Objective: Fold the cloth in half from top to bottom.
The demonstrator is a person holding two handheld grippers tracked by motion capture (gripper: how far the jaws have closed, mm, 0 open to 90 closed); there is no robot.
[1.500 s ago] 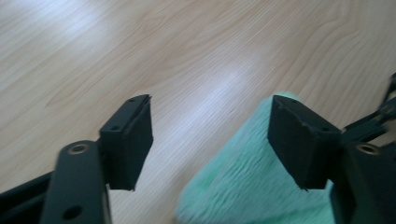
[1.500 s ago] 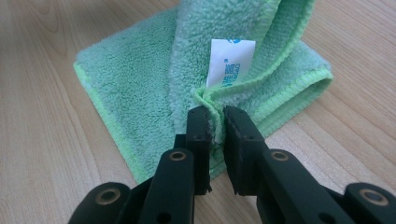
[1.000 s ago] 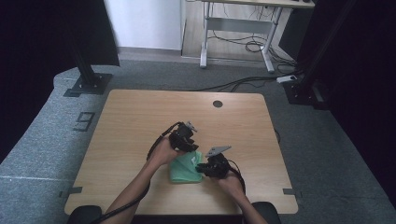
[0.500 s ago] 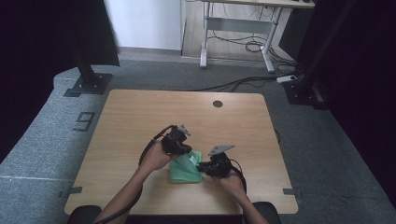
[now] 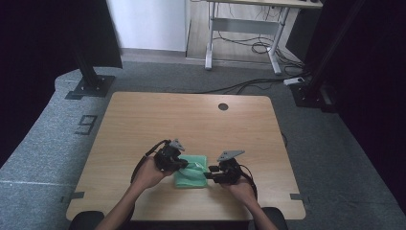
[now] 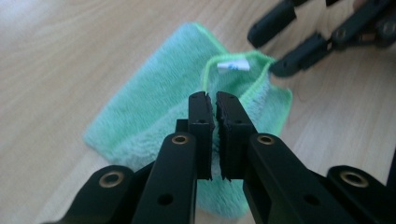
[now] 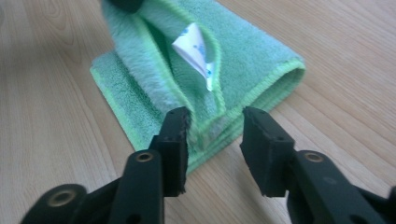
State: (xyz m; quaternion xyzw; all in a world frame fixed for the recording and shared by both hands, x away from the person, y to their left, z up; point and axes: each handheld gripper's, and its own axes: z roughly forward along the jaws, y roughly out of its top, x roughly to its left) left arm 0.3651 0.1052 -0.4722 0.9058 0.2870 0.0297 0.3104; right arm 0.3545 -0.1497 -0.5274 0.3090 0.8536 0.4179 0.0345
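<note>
Green cloth [image 5: 190, 171] folded, lying flat on wooden table [image 5: 191, 120] near front edge, between both grippers. White label [image 7: 196, 49] showing in lifted fold. Left gripper [image 6: 212, 105] clamped on cloth edge, jaws nearly touching. Right gripper [image 7: 212, 126] just opening, jaws parted, straddling cloth corner without pressing.

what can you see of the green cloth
The green cloth is a fluffy microfibre towel with brighter green stitched edging and a small white label with blue print. It lies folded in layers on the wooden table, near the person's edge. The left gripper is shut, pinching a lifted fold of it. The right gripper has just been opening; a corner of the cloth sits between its parted jaws, which no longer press it.
</note>
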